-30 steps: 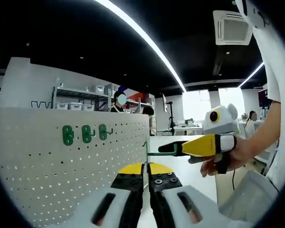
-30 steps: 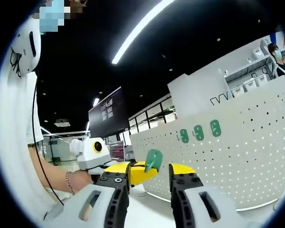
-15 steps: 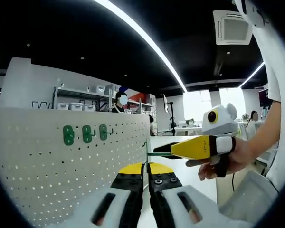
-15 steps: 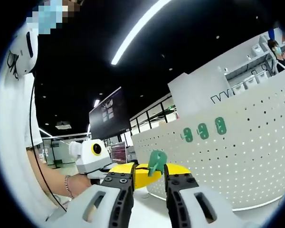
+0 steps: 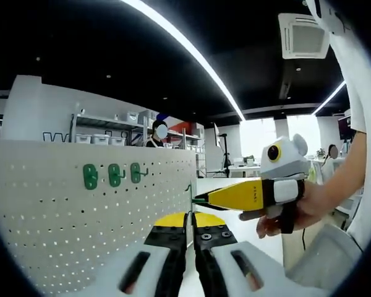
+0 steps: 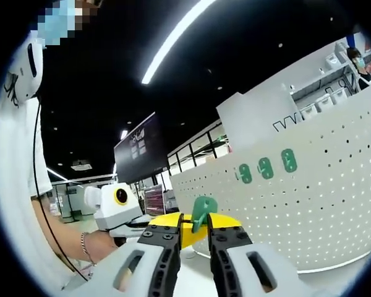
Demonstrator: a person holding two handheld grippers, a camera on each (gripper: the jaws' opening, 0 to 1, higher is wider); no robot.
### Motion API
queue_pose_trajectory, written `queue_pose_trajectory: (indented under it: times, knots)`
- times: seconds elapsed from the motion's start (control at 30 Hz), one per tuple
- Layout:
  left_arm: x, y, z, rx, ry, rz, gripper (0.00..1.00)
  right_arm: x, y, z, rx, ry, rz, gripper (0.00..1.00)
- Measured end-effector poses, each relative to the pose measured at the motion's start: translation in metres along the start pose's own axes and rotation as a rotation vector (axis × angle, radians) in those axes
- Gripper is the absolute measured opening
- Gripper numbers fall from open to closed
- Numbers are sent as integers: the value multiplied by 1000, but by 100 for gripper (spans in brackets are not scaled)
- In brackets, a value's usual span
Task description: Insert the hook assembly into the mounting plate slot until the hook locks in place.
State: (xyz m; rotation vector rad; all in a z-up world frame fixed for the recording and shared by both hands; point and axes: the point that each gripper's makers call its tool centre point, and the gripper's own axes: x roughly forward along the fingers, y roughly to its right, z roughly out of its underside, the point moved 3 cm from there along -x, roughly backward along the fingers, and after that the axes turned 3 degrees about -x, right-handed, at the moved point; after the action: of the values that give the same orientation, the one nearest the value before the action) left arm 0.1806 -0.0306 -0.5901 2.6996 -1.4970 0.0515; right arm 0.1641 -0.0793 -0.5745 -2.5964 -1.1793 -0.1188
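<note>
A thin green hook (image 5: 190,197) stands edge-on between my left gripper's (image 5: 190,216) jaws, which are shut on it. My right gripper (image 5: 201,198) reaches in from the right, its yellow jaws pinched together on the same hook. In the right gripper view the green hook (image 6: 201,210) rises between my right gripper's (image 6: 195,220) jaws, which are drawn in on it. The white perforated mounting plate (image 5: 62,223) stands to the left with three green hooks (image 5: 114,175) hung on it. It curves away to the right (image 6: 315,210) in the right gripper view, carrying those hooks (image 6: 266,167).
A person's hand (image 5: 297,213) holds the right gripper, and a hand with a bracelet (image 6: 96,242) holds the left one. Behind the plate a person stands by shelves (image 5: 105,127) of bins. A white table (image 5: 260,232) lies beyond the plate's edge.
My right gripper's jaws have drawn together from wide open onto the green hook. It has also slid further left towards the hook. The left gripper has stayed shut.
</note>
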Motion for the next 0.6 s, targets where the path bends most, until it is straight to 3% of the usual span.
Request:
queue_pose_trajectory:
  times: [0.6]
  knots:
    - [-2,0,1,0,1,-55,2,5,3,4,-16,-31,85,4]
